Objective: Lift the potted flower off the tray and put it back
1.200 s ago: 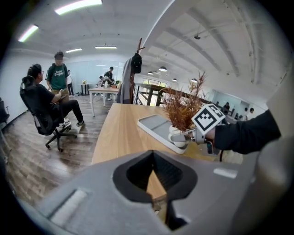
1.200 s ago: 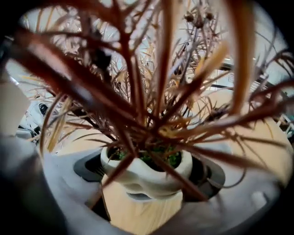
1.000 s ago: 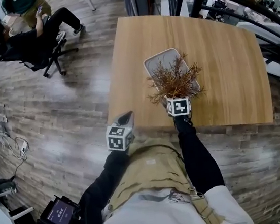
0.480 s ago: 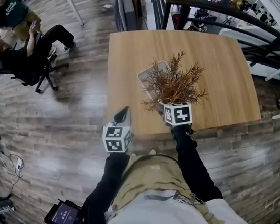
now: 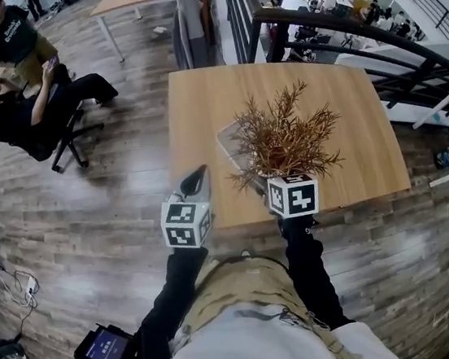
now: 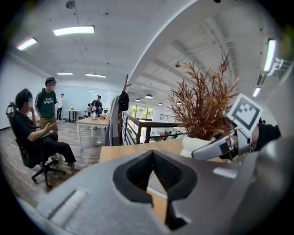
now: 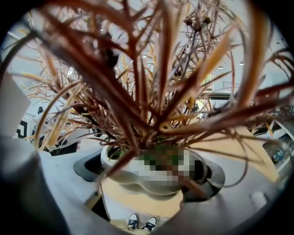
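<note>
Both jaws of the right tool (image 7: 151,173) clamp the potted flower (image 5: 281,136), which has risen off the tray (image 5: 228,141) toward the bench (image 5: 345,101) near edge within the last second. Lift looks done; setting back remains. Left tool (image 5: 197,180) hangs closed, empty.

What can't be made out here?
Tray: head view, mostly hidden under the potted flower's branches.
Pot: right gripper view, middle under a mosaic patch; head view, hidden by the branches.
Distant people: left gripper view, too small to tell details.
</note>
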